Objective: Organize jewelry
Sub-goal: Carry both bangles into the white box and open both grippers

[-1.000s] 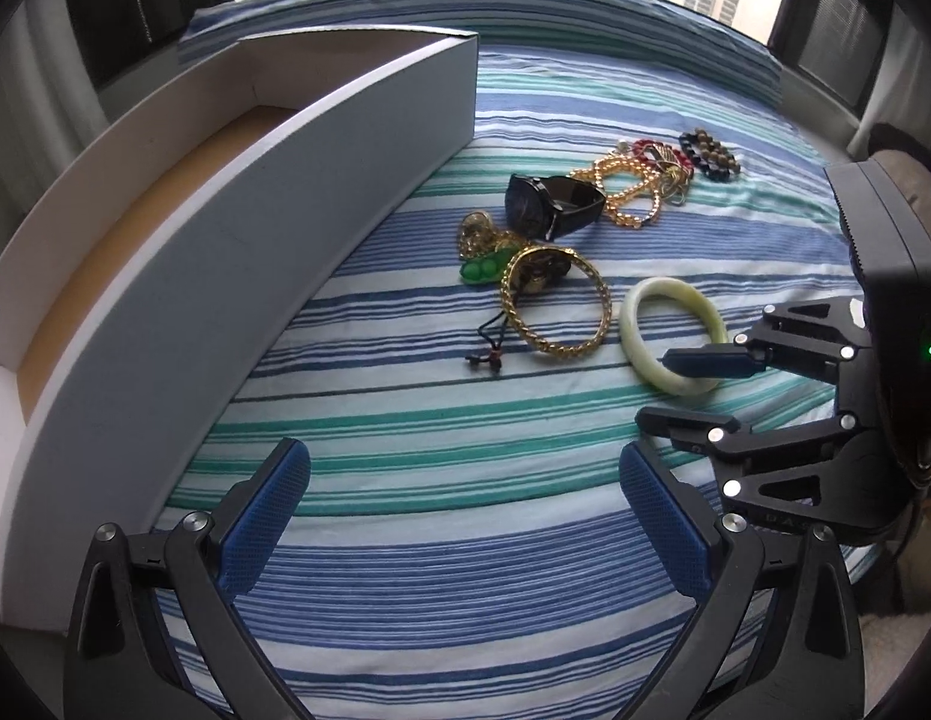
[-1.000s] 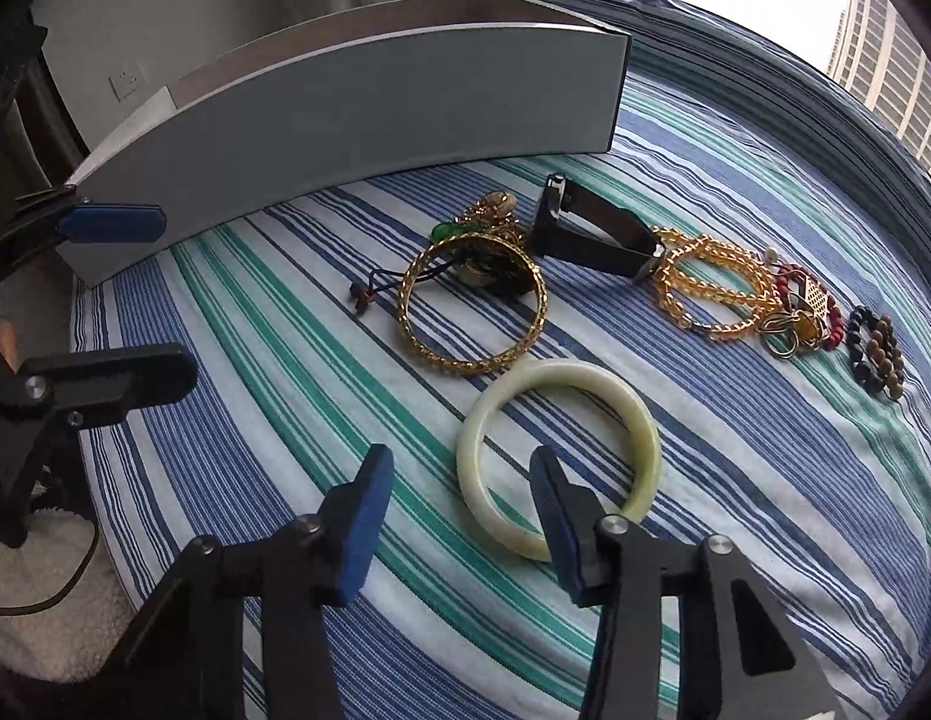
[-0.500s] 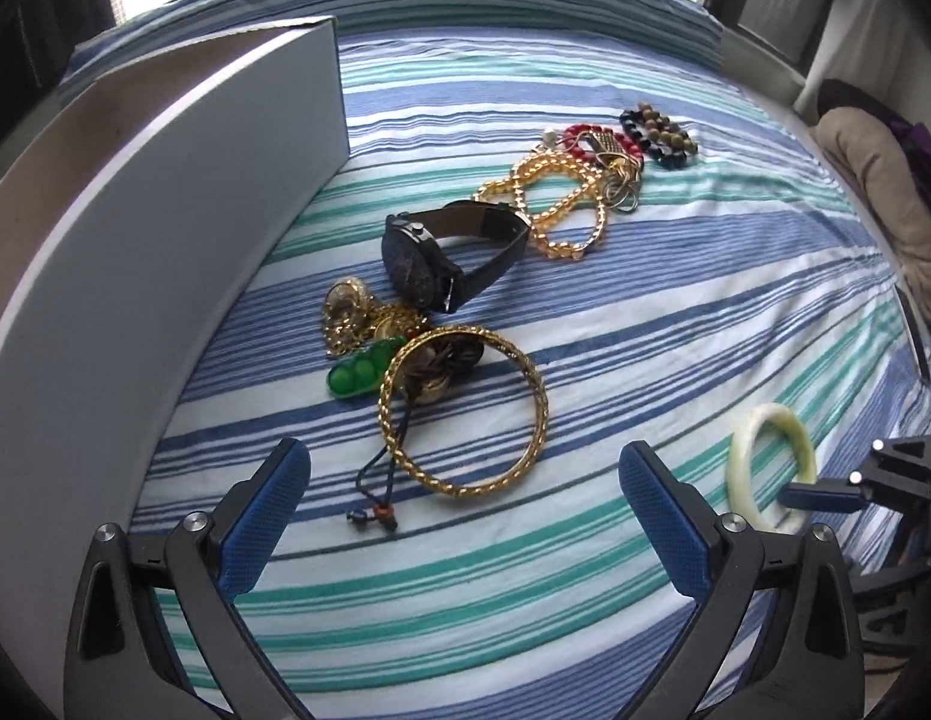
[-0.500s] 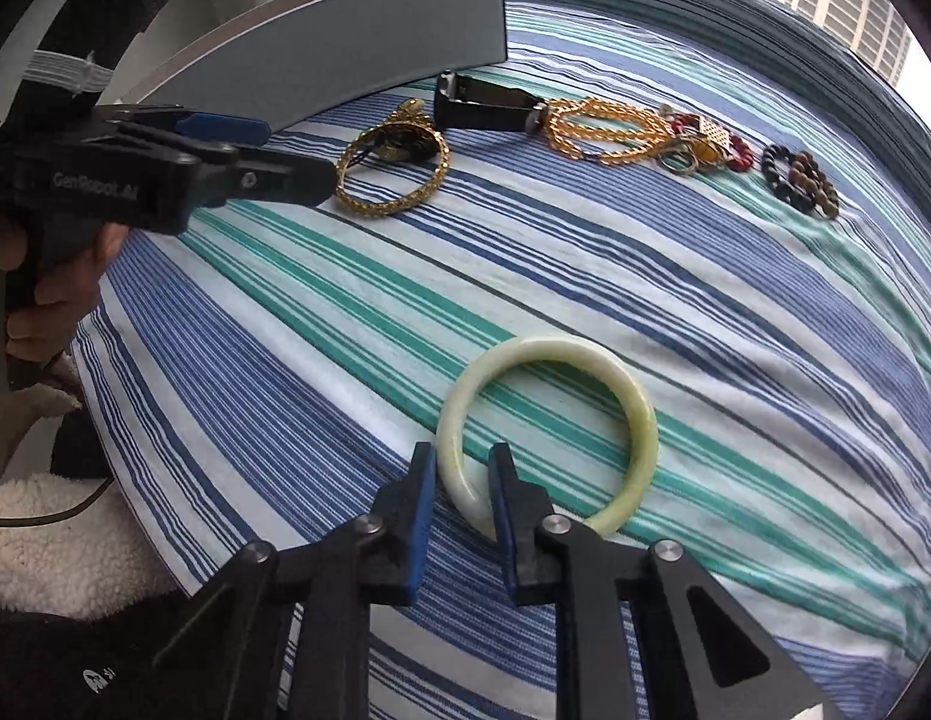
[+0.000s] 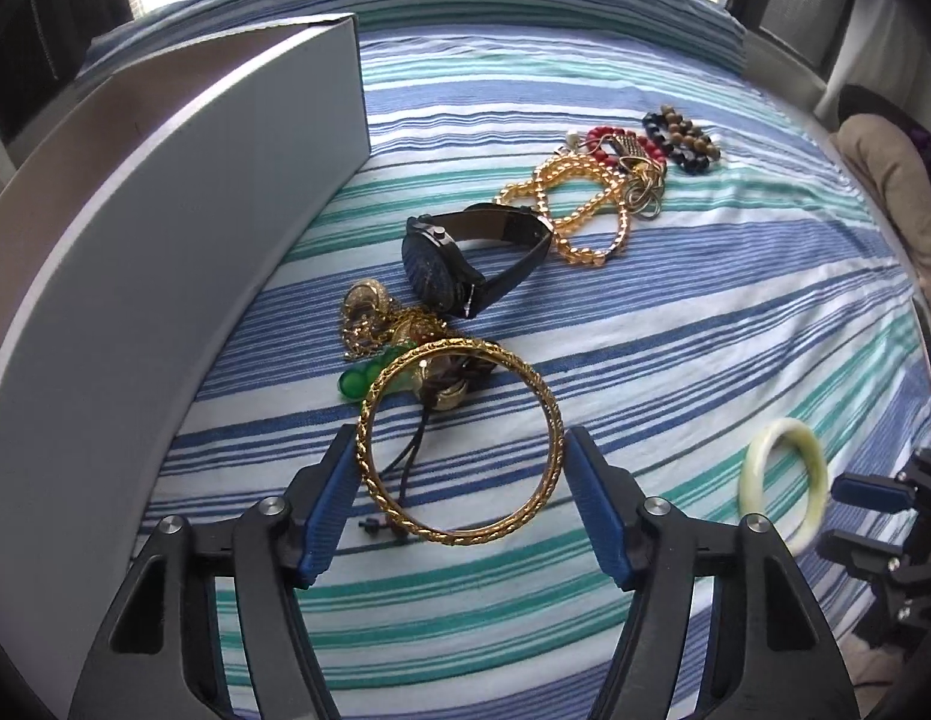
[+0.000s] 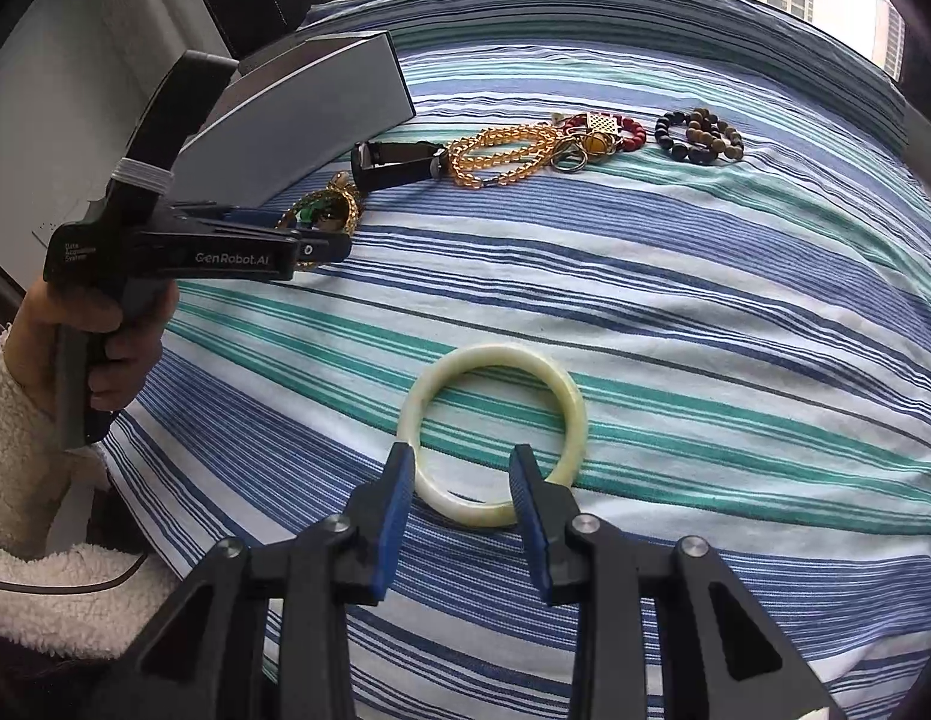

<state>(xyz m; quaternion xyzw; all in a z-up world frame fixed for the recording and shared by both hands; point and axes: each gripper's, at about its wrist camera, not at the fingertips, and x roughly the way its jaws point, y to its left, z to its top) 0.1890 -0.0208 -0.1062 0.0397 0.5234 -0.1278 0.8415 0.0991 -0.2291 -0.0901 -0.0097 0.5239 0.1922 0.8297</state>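
Note:
A gold twisted bangle lies on the striped bedspread between the pads of my left gripper, which stand against its sides. Behind it lie a green pendant, gold charms, a black watch, an amber bead strand, a red bead piece and a dark bead bracelet. A pale jade bangle lies in front of my right gripper, whose open jaws straddle its near rim. The jade bangle also shows in the left wrist view.
A long grey-white box stands along the left of the jewelry, its wall close to the left gripper. The box also shows in the right wrist view. A brown cushion lies at the far right edge.
My left gripper moved forward and narrowed onto the gold bangle. My right gripper, nearly shut by the jade bangle's rim half a second ago, now stands wider open around it.

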